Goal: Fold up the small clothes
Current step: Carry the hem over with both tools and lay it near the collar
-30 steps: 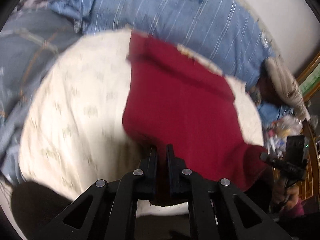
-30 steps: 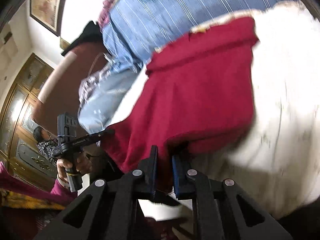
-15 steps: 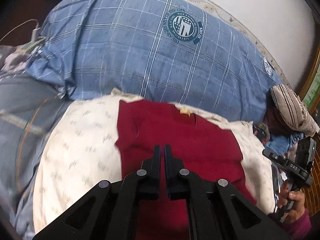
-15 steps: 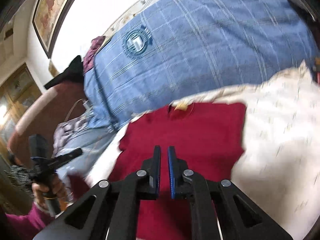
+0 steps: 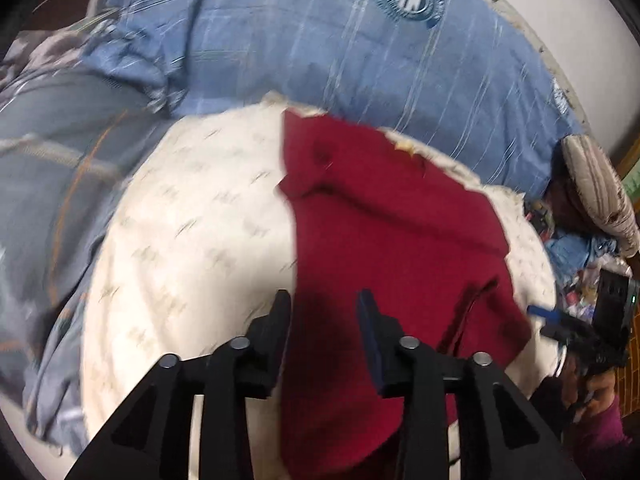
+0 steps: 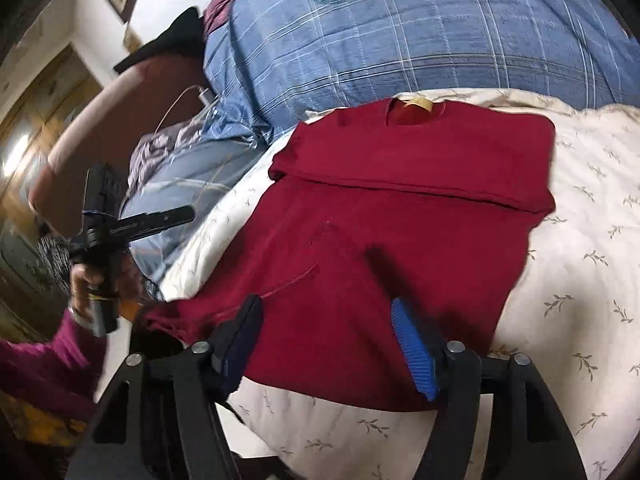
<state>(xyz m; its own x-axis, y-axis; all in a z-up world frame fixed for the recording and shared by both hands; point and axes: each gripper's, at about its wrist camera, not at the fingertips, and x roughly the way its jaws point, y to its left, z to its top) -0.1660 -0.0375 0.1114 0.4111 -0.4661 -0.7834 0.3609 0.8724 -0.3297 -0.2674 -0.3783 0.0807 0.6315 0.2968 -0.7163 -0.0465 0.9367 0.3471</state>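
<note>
A dark red knit top (image 6: 400, 208) lies spread on a cream quilt printed with small leaf sprigs (image 6: 580, 248), which covers the bed. Its neckline with a yellow label (image 6: 416, 104) points toward a large blue checked pillow with a round crest (image 6: 400, 32). The upper part is folded down, leaving a straight folded edge running across the garment below the collar. The right-hand edge of the top is a clean vertical line; beyond it the quilt runs bare to the picture's rim. On the other side a flap of the top reaches out to the quilt's edge, near a grey-blue bedcover (image 5: 52, 168).

The left gripper (image 5: 324, 312) hovers over the near hem with its fingers apart and nothing between them; the red cloth shows through the gap. The right gripper (image 6: 332, 320) is likewise spread wide above the lower part of the top, its blue ribbed finger pad (image 6: 412, 352) clear of the fabric as far as can be told. The left wrist view is blurred.

In the right wrist view, the left gripper and the person's left hand (image 6: 96, 276) stand off the quilt's left side, beside a brown rounded headboard (image 6: 120, 108). A striped beige cushion (image 5: 596, 188) lies at the far end of the blue pillow.
</note>
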